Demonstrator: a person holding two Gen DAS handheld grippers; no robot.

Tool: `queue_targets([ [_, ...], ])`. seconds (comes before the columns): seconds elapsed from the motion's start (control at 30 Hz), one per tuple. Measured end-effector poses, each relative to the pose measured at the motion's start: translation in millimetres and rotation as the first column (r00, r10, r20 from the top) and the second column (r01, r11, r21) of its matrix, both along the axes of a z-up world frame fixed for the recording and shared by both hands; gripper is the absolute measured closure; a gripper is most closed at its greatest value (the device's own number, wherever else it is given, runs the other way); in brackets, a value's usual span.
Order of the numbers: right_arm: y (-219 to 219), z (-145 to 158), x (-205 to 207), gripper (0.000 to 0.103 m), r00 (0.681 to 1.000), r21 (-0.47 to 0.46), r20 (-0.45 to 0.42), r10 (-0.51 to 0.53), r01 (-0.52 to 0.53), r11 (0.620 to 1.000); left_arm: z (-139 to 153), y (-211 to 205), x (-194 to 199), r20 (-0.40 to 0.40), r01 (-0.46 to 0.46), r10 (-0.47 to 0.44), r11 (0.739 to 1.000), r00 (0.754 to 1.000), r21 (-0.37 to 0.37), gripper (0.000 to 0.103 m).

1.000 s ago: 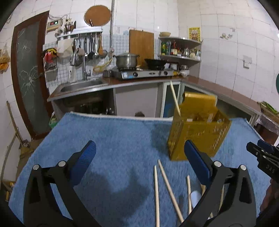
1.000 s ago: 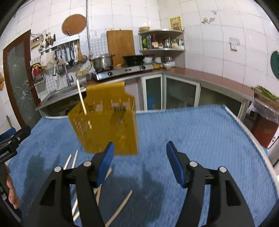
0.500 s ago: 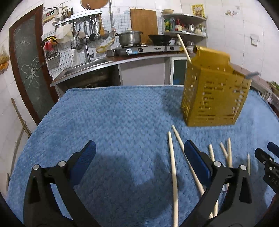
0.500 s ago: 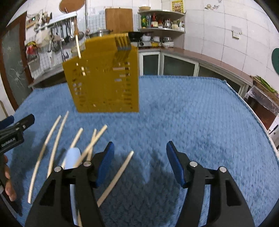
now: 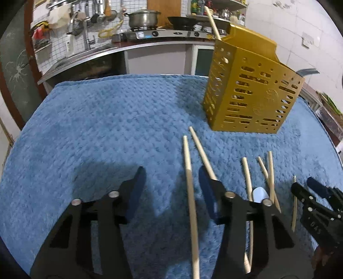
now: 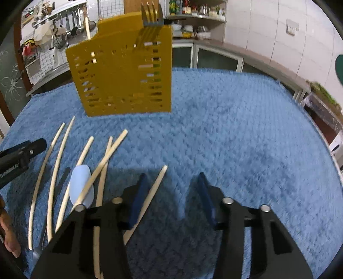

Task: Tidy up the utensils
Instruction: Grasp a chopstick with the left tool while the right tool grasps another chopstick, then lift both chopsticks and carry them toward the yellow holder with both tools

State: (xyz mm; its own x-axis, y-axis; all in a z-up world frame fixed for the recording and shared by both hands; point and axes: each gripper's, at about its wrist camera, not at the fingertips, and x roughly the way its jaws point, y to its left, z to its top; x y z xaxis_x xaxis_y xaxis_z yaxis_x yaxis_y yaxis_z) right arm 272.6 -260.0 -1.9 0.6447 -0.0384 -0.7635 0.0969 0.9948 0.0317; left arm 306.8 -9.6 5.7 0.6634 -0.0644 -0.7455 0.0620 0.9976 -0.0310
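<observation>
Presently closing: left hand-held gripper (image 5: 171, 193), jaws apart, one chopstick (image 5: 190, 193) lying between, unpinched. Right hand-held gripper (image 6: 171, 193) likewise closing, nothing gripped. Beyond, loose chopsticks (image 6: 55, 167) and blue spoon (image 6: 80, 184) scattered on towel-covered counter (image 6: 235, 128). Farthest, yellow holder (image 6: 124, 73) upright, ready to receive.

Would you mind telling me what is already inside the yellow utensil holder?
Sticking out of the yellow utensil holder are one wooden chopstick and the tines of a fork. Their lower parts show only in glimpses through the slots; anything shorter inside stays hidden.
</observation>
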Motion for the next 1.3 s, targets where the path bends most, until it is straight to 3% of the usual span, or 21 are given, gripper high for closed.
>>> queue_targets([
  [0.2, 3.1, -2.6, 6.9, 0.069, 0.999, 0.026, -0.022, -0.026, 0.026, 0.999, -8.3, -13.8, 20.6, -0.065, 0.031, -0.029, 0.999, 0.997, 0.035, 0.082],
  [0.33, 6.2, -2.2, 12.2, 0.074, 0.999, 0.018, -0.022, -0.034, 0.034, 0.999, -15.9, -11.7, 26.9, -0.096, 0.013, -0.012, 1.000, 0.995, 0.006, 0.083],
  [0.37, 6.9, -2.0, 14.3, 0.082, 1.000, 0.024, -0.020, -0.023, 0.023, 0.999, -15.8, -12.0, 27.8, -0.099, 0.013, -0.012, 1.000, 0.995, 0.006, 0.083],
  [0.47, 12.0, -1.1, 20.9, 0.090, 0.999, -0.006, -0.013, 0.034, -0.035, 0.999, -15.3, -13.0, 29.9, -0.105, 0.018, -0.018, 1.000, 0.994, 0.004, 0.088],
  [0.63, -1.8, 1.6, 37.7, 0.092, 0.997, 0.080, -0.013, 0.075, -0.074, 0.994, -13.8, -7.7, 29.2, -0.104, 0.010, -0.013, 1.000, 0.994, -0.027, 0.096],
  [0.83, 5.3, 2.1, 49.7, 0.092, 0.992, 0.054, -0.023, 0.124, -0.123, 0.991, -13.3, -3.9, 27.7, -0.118, 0.017, -0.022, 0.999, 0.993, -0.044, 0.098],
  [1.3, 2.0, 1.4, 37.1, 0.090, 0.996, 0.077, -0.055, 0.071, -0.066, 0.995, -13.9, -6.4, 15.1, -0.112, 0.023, -0.026, 0.999, 0.993, -0.027, 0.099],
])
